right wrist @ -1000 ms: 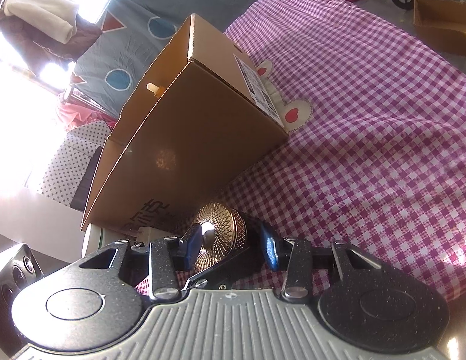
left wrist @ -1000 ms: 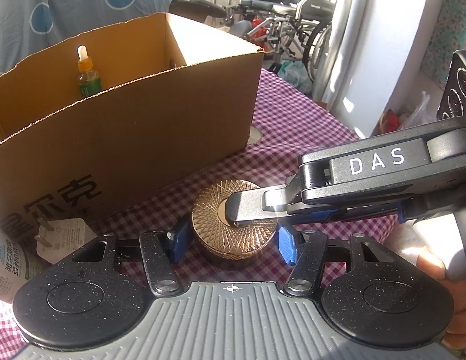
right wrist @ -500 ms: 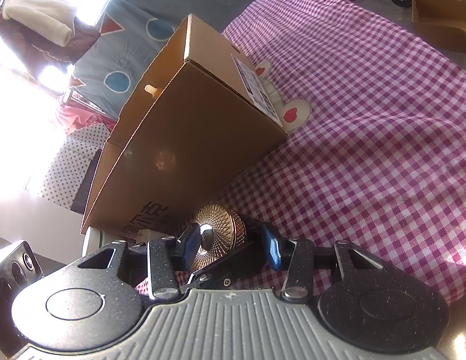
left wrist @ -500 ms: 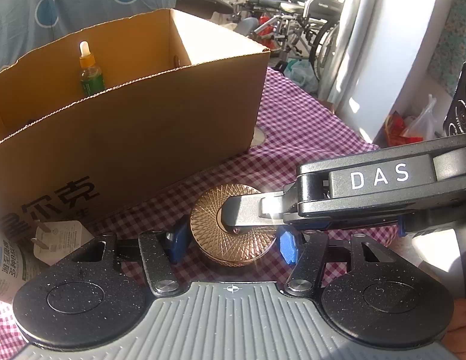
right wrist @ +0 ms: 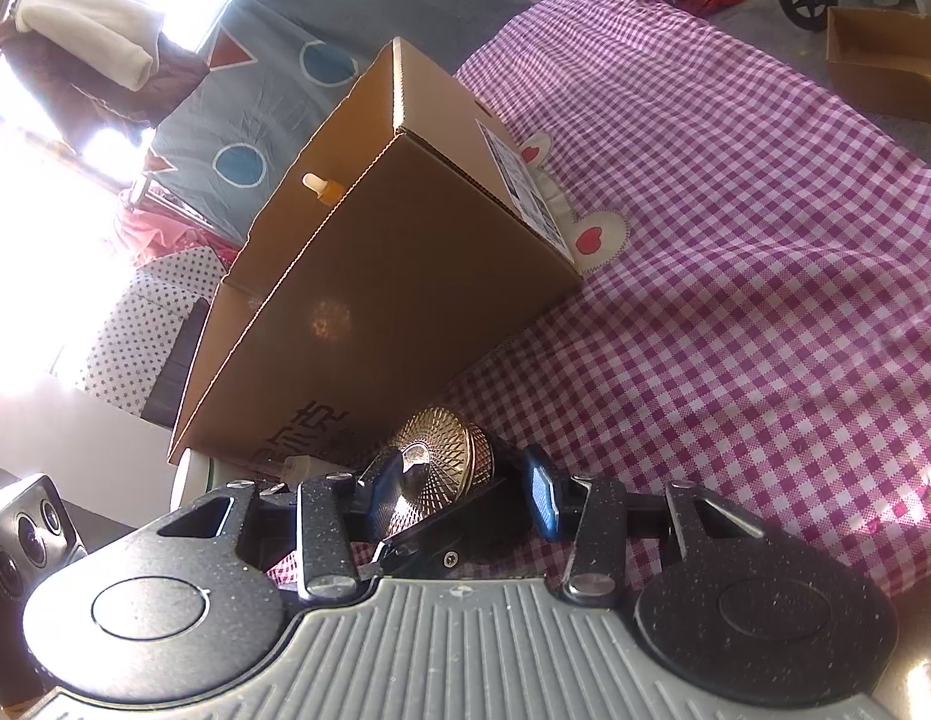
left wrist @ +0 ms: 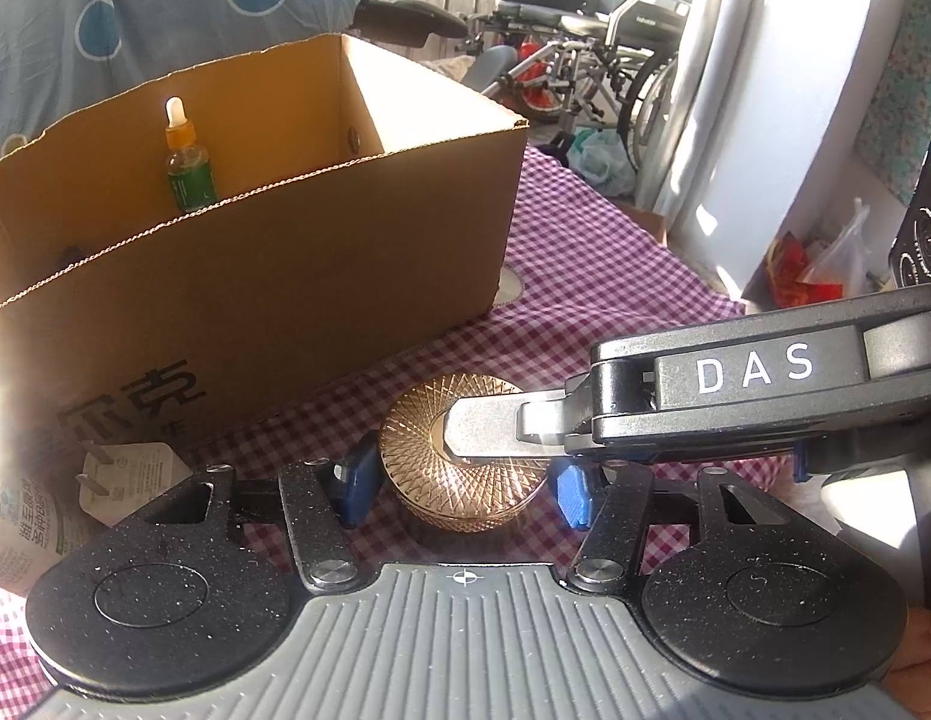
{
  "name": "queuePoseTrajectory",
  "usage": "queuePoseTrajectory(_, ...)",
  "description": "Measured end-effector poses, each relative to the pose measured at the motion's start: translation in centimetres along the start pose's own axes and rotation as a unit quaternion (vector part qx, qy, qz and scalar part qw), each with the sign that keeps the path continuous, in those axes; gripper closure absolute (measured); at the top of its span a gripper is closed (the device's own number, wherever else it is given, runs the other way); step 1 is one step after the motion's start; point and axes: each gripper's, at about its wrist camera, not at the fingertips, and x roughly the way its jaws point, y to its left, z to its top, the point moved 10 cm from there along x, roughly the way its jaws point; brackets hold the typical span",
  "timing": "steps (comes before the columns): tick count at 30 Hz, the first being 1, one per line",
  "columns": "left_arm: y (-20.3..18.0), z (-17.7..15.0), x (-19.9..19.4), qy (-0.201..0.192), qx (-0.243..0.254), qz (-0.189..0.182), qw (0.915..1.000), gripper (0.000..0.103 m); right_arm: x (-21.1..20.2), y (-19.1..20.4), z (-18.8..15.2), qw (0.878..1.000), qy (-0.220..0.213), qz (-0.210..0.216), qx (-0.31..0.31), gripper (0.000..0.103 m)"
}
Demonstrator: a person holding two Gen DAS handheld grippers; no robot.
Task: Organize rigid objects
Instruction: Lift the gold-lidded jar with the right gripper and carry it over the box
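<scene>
Left wrist, gold jar between left claw pads, right claw finger on lid

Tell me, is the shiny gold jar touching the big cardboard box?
Apart. The left wrist view shows a strip of checkered tablecloth between the gold jar and the cardboard box.

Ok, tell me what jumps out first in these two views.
The gold patterned round jar on the purple checked cloth, wedged between the left gripper jaws while the right gripper's metal finger lies across its lid. Behind it, the open cardboard box with a green dropper bottle standing inside.
</scene>
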Motion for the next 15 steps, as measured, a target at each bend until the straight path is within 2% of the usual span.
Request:
queuePoseTrajectory(7, -0.1, 1.2, -2.6, -0.030, -0.004, -0.002, 0.9995, 0.046, -2.1, 2.9, 0.5, 0.999, -0.025, 0.007, -0.028, 0.056)
queuePoseTrajectory(15, 0.6, 5.7, -7.8, -0.108, 0.005, 0.014, 0.9940, 0.046, -5.1, 9.3, 3.9, 0.992, -0.079, 0.030, -0.089, 0.056)
